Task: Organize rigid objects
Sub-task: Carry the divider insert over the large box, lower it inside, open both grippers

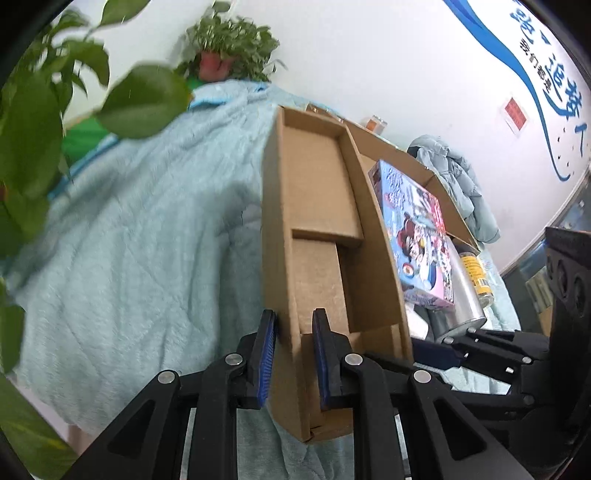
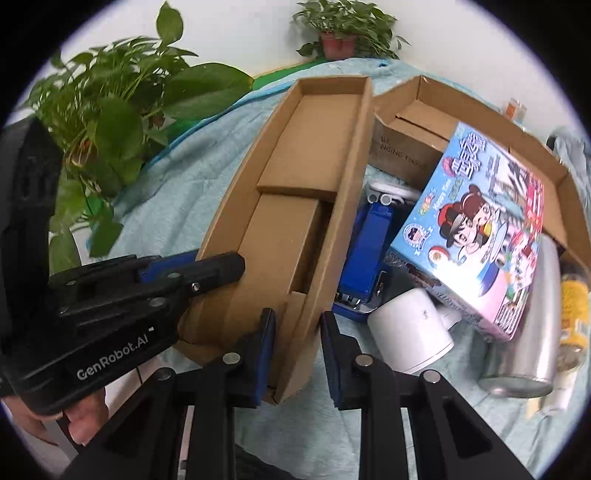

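A long shallow cardboard tray (image 1: 314, 221) (image 2: 295, 184) is held tilted above the blue blanket. My left gripper (image 1: 293, 354) is shut on its near left wall; it also shows in the right wrist view (image 2: 207, 269). My right gripper (image 2: 297, 354) is shut on the tray's near right wall; it also shows in the left wrist view (image 1: 443, 350). To the right lie a colourful cartoon box (image 2: 476, 229) (image 1: 417, 229), a white mug (image 2: 410, 328), a blue stapler-like object (image 2: 365, 251), a steel tumbler (image 2: 528, 332) (image 1: 461, 295) and a yellow-labelled bottle (image 2: 572, 306) (image 1: 478, 273).
A larger open cardboard box (image 2: 417, 110) lies behind the cartoon box. Potted plants stand at the left (image 2: 110, 118) and at the back by the wall (image 2: 340, 33). A blue blanket (image 1: 147, 221) covers the surface. A jacket (image 1: 458, 177) lies at the far right.
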